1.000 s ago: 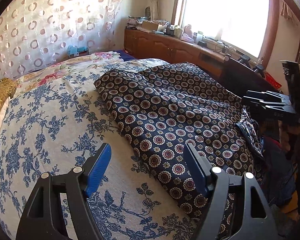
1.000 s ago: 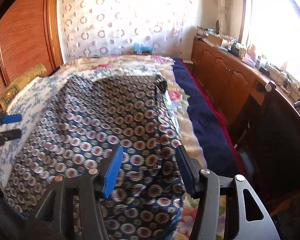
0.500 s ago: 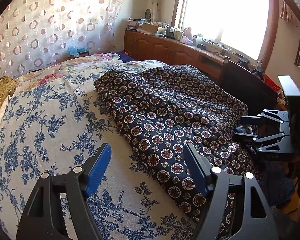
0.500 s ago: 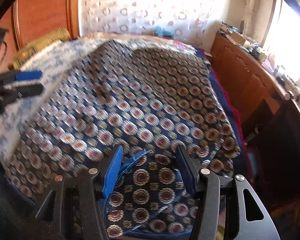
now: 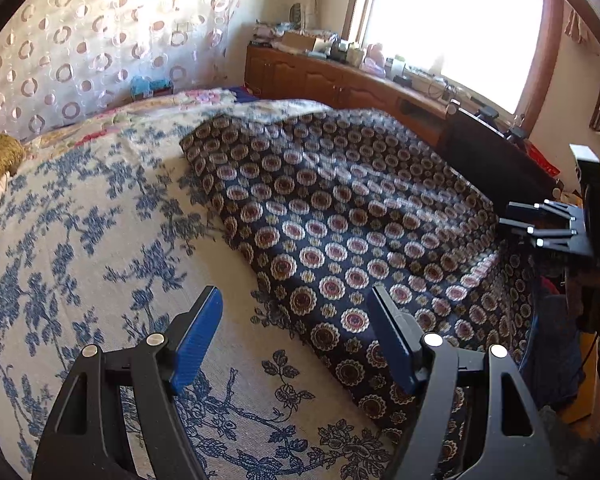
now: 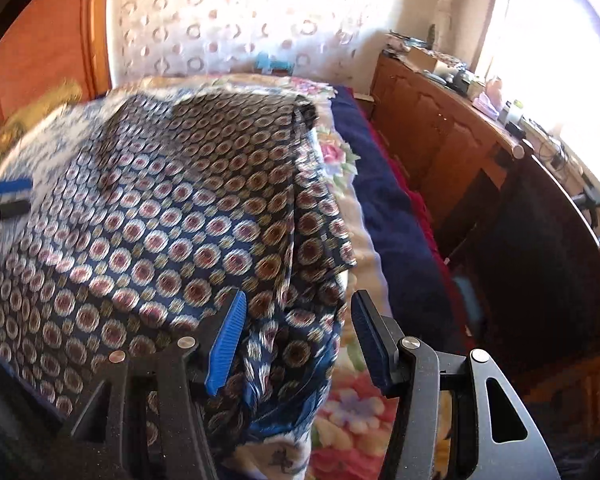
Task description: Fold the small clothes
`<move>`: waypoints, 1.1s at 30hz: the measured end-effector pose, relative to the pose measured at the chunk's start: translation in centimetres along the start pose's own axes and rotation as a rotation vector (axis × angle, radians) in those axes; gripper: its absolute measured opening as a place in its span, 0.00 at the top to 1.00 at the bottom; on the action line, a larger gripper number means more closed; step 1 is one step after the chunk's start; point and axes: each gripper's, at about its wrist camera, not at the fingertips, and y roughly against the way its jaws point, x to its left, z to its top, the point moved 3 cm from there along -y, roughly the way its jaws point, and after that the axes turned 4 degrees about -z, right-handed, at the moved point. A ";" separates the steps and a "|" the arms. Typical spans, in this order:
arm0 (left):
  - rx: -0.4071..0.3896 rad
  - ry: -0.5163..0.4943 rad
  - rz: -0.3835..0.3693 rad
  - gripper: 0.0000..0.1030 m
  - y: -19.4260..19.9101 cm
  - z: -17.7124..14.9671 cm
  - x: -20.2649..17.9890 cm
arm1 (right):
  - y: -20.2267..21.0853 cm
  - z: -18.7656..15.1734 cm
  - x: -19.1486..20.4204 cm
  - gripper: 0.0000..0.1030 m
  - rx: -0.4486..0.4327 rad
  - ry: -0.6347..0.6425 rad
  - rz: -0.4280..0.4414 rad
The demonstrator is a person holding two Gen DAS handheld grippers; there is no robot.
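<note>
A navy cloth with round flower medallions [image 5: 340, 220] lies spread over the right half of the bed. My left gripper [image 5: 296, 332] hovers open above the cloth's near left edge, with nothing between its fingers. In the right wrist view the same cloth [image 6: 160, 220] is blurred, and a bunched fold at its near right corner [image 6: 288, 360] lies between the fingers of my right gripper [image 6: 296, 336]. Those jaws stand apart and do not press the fold. The right gripper [image 5: 540, 228] also shows at the cloth's right edge in the left wrist view. The left gripper [image 6: 4, 200] shows at the far left of the right wrist view.
A blue-flowered bedspread [image 5: 80, 240] covers the bed, with a gold bolster [image 5: 0, 156] at its head. A wooden sideboard [image 6: 440, 128] with clutter runs under the window on the right. A dark chair back [image 5: 488, 160] stands close to the bed's right side.
The right gripper came down to the cloth's near right corner and shifted rightward, so a fold of cloth now lies between its fingers. The left gripper has kept still.
</note>
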 end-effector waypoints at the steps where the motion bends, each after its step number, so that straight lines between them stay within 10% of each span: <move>1: 0.008 0.005 -0.007 0.27 -0.2 -0.1 0.0 | -0.2 0.0 -0.4 0.45 -0.002 -0.011 0.003; 21: 0.049 0.011 -0.026 0.32 -0.8 -1.0 -0.4 | -0.4 -1.9 -1.6 0.51 0.020 -0.012 0.121; 30: 0.072 0.061 -0.141 0.90 -0.8 -1.0 -0.4 | 0.3 -1.9 -0.9 0.85 0.019 0.037 0.151; 33: 0.056 0.051 -0.148 0.96 -0.4 -0.8 -0.6 | 0.6 -1.9 -0.9 0.92 0.017 0.049 0.155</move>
